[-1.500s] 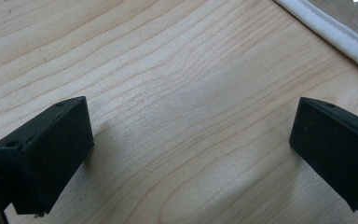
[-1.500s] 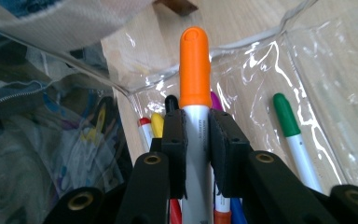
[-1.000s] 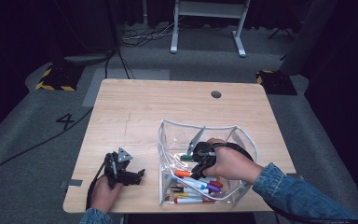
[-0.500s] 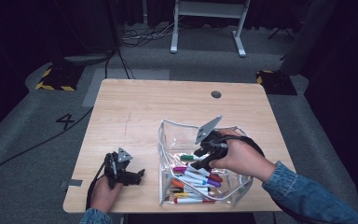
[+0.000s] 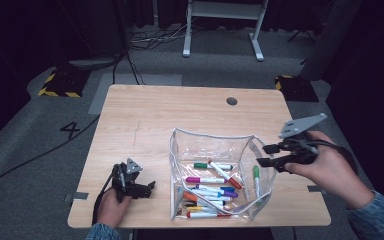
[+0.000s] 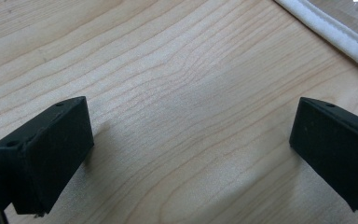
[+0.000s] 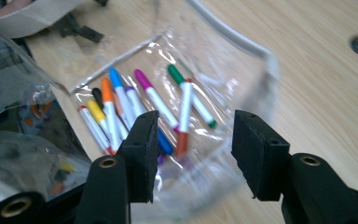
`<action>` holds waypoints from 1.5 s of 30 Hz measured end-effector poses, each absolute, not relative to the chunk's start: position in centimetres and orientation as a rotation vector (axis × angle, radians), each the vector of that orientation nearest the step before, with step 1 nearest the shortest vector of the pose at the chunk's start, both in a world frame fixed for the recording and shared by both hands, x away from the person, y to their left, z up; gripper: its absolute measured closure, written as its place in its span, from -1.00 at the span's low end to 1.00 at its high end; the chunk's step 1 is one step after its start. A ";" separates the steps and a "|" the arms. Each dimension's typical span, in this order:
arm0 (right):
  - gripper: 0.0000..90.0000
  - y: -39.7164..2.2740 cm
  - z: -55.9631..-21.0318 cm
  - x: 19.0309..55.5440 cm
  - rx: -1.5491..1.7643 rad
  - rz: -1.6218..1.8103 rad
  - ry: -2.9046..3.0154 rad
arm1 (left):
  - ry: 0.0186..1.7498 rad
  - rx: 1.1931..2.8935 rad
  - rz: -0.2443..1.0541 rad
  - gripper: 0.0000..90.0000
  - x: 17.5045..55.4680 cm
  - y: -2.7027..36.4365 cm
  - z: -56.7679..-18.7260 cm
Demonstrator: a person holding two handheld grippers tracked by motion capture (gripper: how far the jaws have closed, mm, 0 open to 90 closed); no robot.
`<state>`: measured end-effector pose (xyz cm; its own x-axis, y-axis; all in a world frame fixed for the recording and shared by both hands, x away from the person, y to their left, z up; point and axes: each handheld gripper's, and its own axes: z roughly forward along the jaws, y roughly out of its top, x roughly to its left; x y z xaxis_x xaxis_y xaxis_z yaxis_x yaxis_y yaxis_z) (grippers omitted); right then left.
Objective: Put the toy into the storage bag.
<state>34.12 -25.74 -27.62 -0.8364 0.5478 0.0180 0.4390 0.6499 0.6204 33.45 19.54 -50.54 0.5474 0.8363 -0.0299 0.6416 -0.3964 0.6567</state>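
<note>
A clear plastic pouch [image 5: 210, 134] with a white rim stands open on the wooden table [image 5: 155, 115]. Several coloured markers [image 5: 210, 180] lie inside it, and a green one [image 5: 256, 180] lies along its right wall. My right gripper [image 5: 263, 155] hovers just right of the pouch, pointing at it. Its jaws have just been opening and are open with nothing between them. In the right gripper view the gripper [image 7: 193, 149] looks through the pouch wall [image 7: 233, 35] at the markers [image 7: 158, 102]. My left gripper [image 5: 147, 189] rests on the table left of the pouch, open [image 6: 191, 140] over bare wood.
A round cable hole [image 5: 231, 101] sits near the table's far edge. The pouch's white rim [image 6: 335, 32] crosses the top right corner of the left gripper view. A white stand [image 5: 220, 30] is on the floor behind the table.
My right gripper has come up out of the pouch and moved right, and its jaws now stand wider apart. The left gripper has stayed where it was.
</note>
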 end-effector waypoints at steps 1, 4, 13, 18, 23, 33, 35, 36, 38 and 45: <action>0.17 -27.1 -27.5 33.9 0.855 0.950 2.676 | 1.185 2.163 0.407 -1.00 33.5 19.5 -50.5; 0.17 -29.8 -27.5 33.7 0.926 0.956 2.627 | 1.185 2.164 0.407 -1.00 33.4 19.5 -50.5; 0.07 -33.3 -31.6 34.3 1.077 0.944 2.568 | 1.185 2.164 0.407 -1.00 33.4 19.5 -50.5; 0.06 -32.7 -35.3 35.2 1.105 0.947 2.608 | 1.185 2.164 0.407 -1.00 33.4 19.5 -50.5; 0.02 -31.9 -39.2 36.0 1.144 0.914 2.647 | 1.185 2.163 0.407 -1.00 33.4 19.5 -50.5; -0.05 -31.0 -45.5 37.7 1.209 0.924 2.686 | 1.185 2.163 0.408 -1.00 33.4 19.5 -50.6; -0.07 -30.6 -46.3 37.6 1.188 0.920 2.703 | 1.185 2.163 0.408 -1.00 33.4 19.5 -50.6; -0.07 -30.4 -46.7 37.6 1.185 0.904 2.713 | 1.185 2.163 0.408 -1.00 33.4 19.5 -50.6; -0.07 -30.2 -47.3 37.5 1.158 0.865 2.718 | 1.184 2.164 0.409 -1.00 33.4 19.5 -50.6; 0.34 -30.1 -47.3 37.2 1.131 0.750 2.674 | 1.185 2.164 0.408 -1.00 33.4 19.5 -50.5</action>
